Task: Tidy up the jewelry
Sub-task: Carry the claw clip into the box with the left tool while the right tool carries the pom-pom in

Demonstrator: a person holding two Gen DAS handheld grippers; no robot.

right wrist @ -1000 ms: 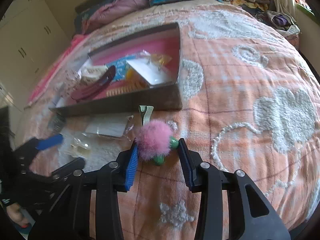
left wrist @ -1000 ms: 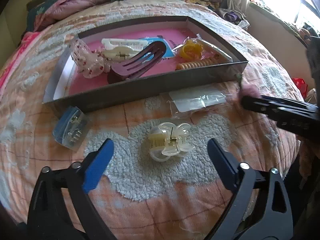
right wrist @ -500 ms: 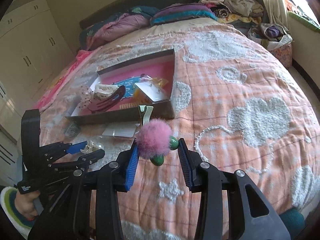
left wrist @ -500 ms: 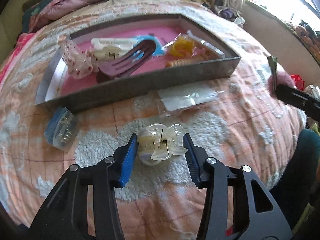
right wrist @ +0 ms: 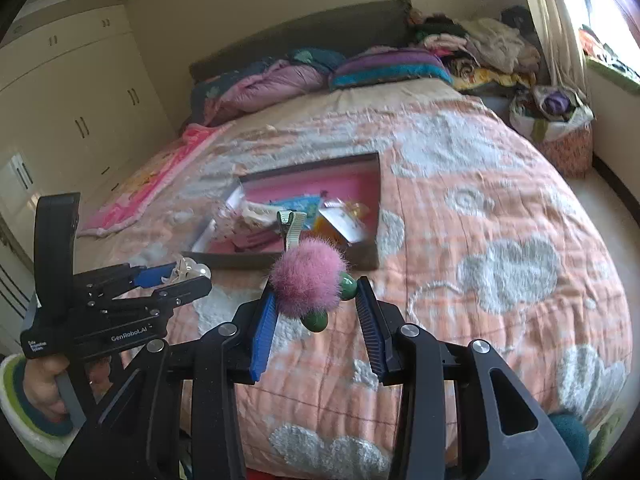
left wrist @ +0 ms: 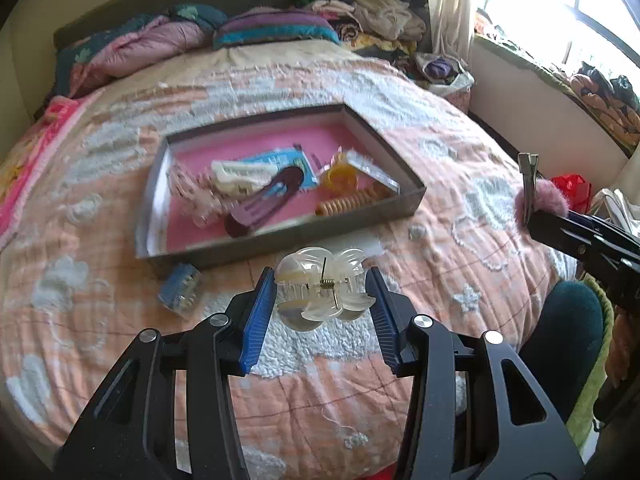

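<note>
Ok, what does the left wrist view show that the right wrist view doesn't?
Left wrist only: the small blue box on the bedspread beside the tray, and the coil tie inside the tray.
Right wrist only: the wardrobe, and the hand holding the left gripper.
Both: the tray, the clear claw clip in the left gripper, and the pink pom-pom clip in the right gripper.

We see a bed [left wrist: 460, 208] with a shallow tray [left wrist: 400, 204] lying on its cover, pillows [left wrist: 272, 28] behind it at the head. In the tray lie several hair accessories — a long clip [left wrist: 264, 204] in the middle, a coiled tie [left wrist: 348, 202] to its right. A small box [left wrist: 180, 288] sits on the cover just before the tray's near left corner. A window [left wrist: 568, 12] stands far right.
</note>
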